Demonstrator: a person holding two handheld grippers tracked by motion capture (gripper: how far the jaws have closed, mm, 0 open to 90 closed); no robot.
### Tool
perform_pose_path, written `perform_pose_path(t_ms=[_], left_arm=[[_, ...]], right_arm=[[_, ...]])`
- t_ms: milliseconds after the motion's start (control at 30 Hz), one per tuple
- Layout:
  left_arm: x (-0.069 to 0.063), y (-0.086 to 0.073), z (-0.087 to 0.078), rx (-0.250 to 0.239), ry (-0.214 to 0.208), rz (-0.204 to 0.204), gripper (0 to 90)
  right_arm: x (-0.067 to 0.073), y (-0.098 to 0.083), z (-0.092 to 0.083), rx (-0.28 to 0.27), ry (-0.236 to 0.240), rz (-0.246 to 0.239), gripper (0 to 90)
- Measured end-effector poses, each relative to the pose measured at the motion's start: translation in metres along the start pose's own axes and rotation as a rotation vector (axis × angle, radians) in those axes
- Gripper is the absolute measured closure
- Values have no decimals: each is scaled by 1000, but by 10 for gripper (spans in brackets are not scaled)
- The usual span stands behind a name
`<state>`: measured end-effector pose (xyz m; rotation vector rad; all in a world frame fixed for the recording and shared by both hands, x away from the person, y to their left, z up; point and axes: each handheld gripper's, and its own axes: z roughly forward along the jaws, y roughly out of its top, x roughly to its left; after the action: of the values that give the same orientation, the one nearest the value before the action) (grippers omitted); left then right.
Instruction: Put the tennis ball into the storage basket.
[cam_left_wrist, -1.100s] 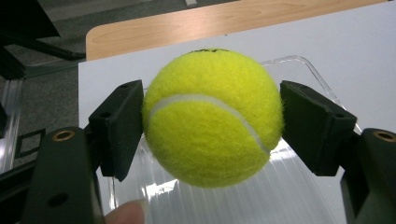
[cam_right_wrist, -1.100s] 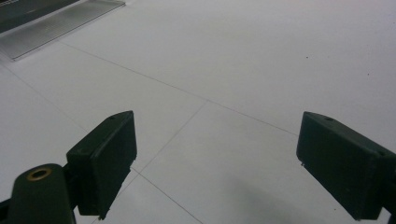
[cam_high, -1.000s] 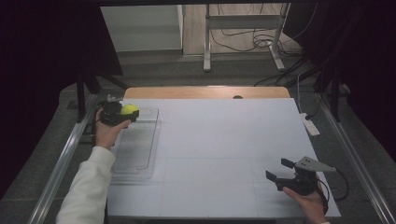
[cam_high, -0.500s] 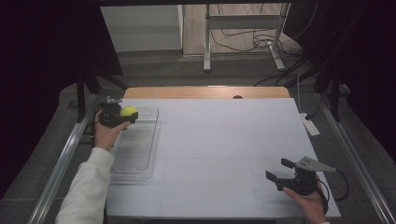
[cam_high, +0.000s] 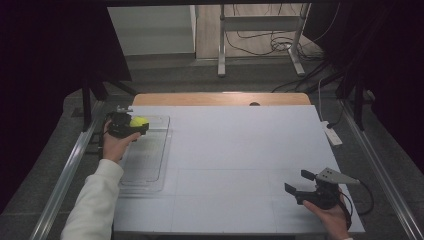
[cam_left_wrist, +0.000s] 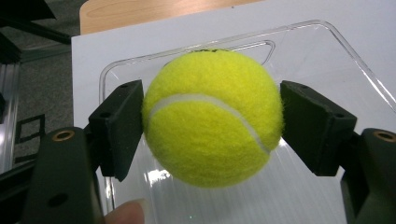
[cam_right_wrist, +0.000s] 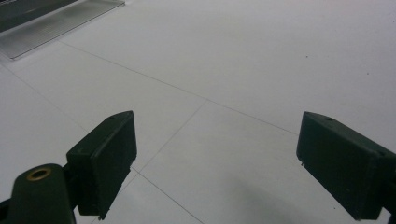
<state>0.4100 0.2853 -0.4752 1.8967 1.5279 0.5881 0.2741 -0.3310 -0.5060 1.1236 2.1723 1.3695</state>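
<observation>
Clear plastic tray (cam_left_wrist: 359, 60), yellow tennis ball (cam_left_wrist: 212, 116) clamped above it by left gripper (cam_left_wrist: 212, 123)

A lab-like recording room: white table (cam_high: 240, 150) between black curtains (cam_high: 50, 60), loose cables (cam_high: 260, 37) on the floor.

I'm seeing the fuzzy yellow tennis ball (cam_left_wrist: 212, 116) sitting clamped above the clear tray's (cam_left_wrist: 327, 42) far end, seemingly not touching it.
</observation>
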Motion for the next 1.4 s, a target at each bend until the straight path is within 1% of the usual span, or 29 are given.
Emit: perform_pose_path(t_ms=[233,500,767,933,1100,1267,1400], left_arm=[[-3,0,2,7,0,13,259],[-4,-3,6,30,7,27,259],[-4,-5,11,47,22,27,259],[-5,-5,13,54,26,35,259],[-6,-5,16,74,39,46,258],[-5,-6,17,84,42,47,258],[-5,-7,20,97,34,40,258]], right_arm=[[0,0,0,-1,0,-2,121],[0,0,0,-1,1,-2,121],[0,0,0,0,2,-2,120],[0,0,0,-1,1,-2,121],[0,0,0,1,-1,-3,120],[0,0,0,2,0,-2,120],[0,0,1,2,2,-2,120]])
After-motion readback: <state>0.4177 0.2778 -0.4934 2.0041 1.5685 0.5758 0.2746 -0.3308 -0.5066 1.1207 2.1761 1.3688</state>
